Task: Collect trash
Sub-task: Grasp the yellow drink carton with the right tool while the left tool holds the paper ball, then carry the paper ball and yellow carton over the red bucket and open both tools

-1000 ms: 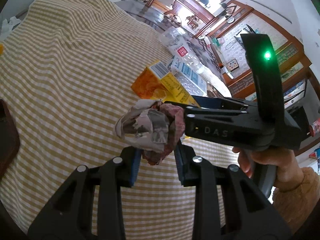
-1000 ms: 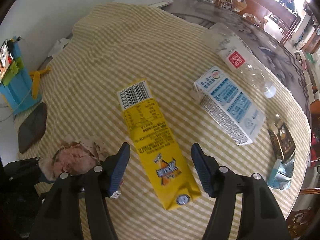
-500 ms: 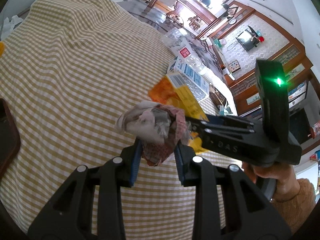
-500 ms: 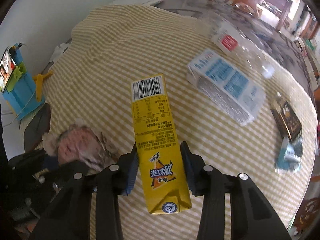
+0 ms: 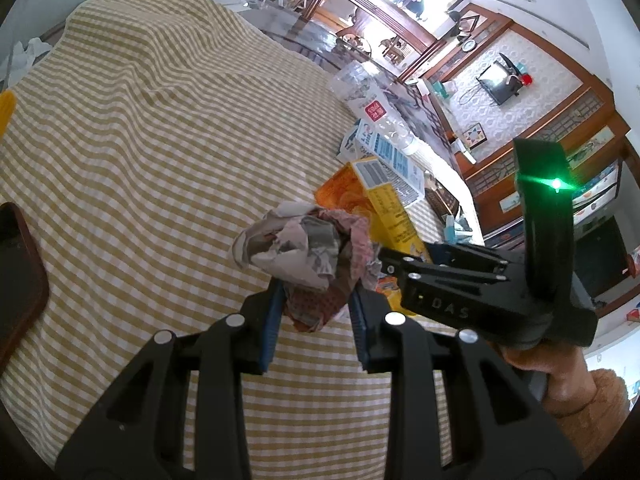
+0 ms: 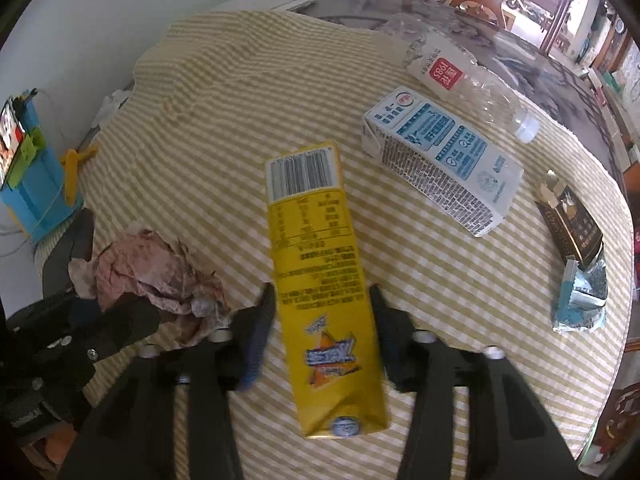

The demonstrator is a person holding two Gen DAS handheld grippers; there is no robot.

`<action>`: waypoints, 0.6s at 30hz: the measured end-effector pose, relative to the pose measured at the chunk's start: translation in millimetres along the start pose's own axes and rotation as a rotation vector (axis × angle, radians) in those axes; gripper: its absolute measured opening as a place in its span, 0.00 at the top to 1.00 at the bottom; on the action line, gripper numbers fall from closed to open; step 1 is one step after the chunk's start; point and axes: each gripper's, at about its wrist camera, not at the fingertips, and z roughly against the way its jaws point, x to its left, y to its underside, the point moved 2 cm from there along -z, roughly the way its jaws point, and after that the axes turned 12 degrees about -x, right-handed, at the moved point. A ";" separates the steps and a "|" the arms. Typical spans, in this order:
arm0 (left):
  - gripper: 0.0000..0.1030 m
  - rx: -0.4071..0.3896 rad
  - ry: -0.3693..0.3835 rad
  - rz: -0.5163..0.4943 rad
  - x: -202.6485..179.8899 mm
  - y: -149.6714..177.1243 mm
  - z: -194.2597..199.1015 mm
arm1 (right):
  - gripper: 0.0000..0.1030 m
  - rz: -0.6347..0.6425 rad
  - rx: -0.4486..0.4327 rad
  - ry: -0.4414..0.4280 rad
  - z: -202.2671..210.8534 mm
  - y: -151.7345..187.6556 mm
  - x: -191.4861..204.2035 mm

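My left gripper (image 5: 316,300) is shut on a crumpled paper wad (image 5: 304,248), held above the checked tablecloth (image 5: 140,140). The wad also shows in the right wrist view (image 6: 152,276) at the left. My right gripper (image 6: 322,308) is shut on a yellow drink carton (image 6: 320,272), lifted off the cloth with its barcode end pointing away. That carton shows in the left wrist view (image 5: 384,208) behind the wad, held by the right gripper (image 5: 400,264).
A white and blue milk carton (image 6: 440,160), a clear plastic bottle (image 6: 460,80), a dark cigarette pack (image 6: 572,220) and a torn blue wrapper (image 6: 580,300) lie on the cloth at right. A dark tray (image 5: 16,272) sits at left.
My right gripper closed on the yellow carton and lifted it. My left gripper kept hold of the paper wad and rose slightly.
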 end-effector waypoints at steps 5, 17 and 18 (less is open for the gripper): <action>0.73 0.001 -0.004 -0.004 -0.6 0.0 -1.2 | 0.64 -0.102 -0.025 -0.025 11.1 7.7 -14.4; 0.73 0.000 -0.013 -0.014 -4.3 2.5 -6.2 | 0.64 -0.316 -0.140 -0.131 80.1 49.6 -37.9; 0.73 -0.003 -0.013 -0.014 -4.4 2.4 -6.4 | 0.64 -0.324 -0.149 -0.136 86.2 53.8 -38.0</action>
